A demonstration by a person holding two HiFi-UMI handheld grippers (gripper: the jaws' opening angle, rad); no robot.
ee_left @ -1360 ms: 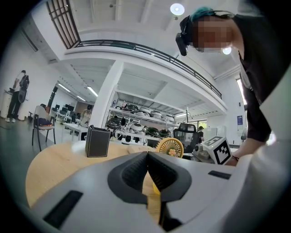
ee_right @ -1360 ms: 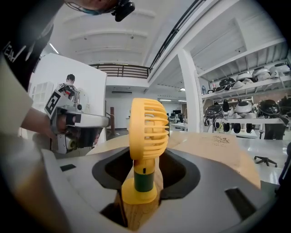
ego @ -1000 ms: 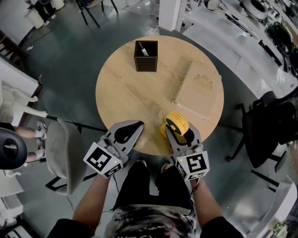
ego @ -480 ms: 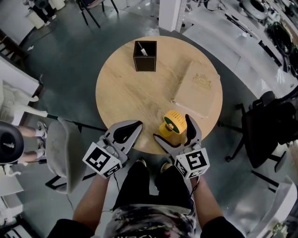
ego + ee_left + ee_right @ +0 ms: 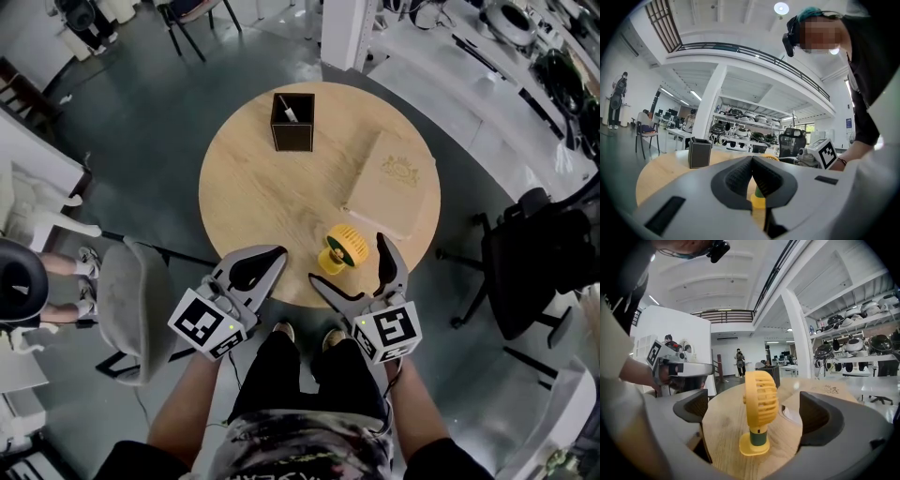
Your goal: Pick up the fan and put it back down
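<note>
Released since the earlier frame: fan (image 5: 761, 398) was clamped by its head a second ago and now stands free on the table (image 5: 246, 192). Right gripper (image 5: 348, 261) jaws have just been opening and are now spread as wide as they are seen to go.

- Fan location: upright on its own base, at about 5 o'clock on the round top, near the edge. No tilt is seen in the right gripper view.
- Right gripper: fan is bracketed between the two pads, with a clear gap on both sides. Nothing is touched or held.
- Likely reason for the wide spread: the grille head is much broader than the stem, so room is needed for the jaws to be backed off without the fan being clipped or tipped.
- Left gripper (image 5: 752, 163): jaws are pressed together with nothing between them. It is parked at 7 o'clock off the table edge, probably because one gripper is enough for so small a load.
- Bystanders: pen holder (image 5: 292, 121) at 12 o'clock and wooden box (image 5: 391, 184) at 3 o'clock, both well apart from the fan.
- Put-down is judged complete; only withdrawal remains.
</note>
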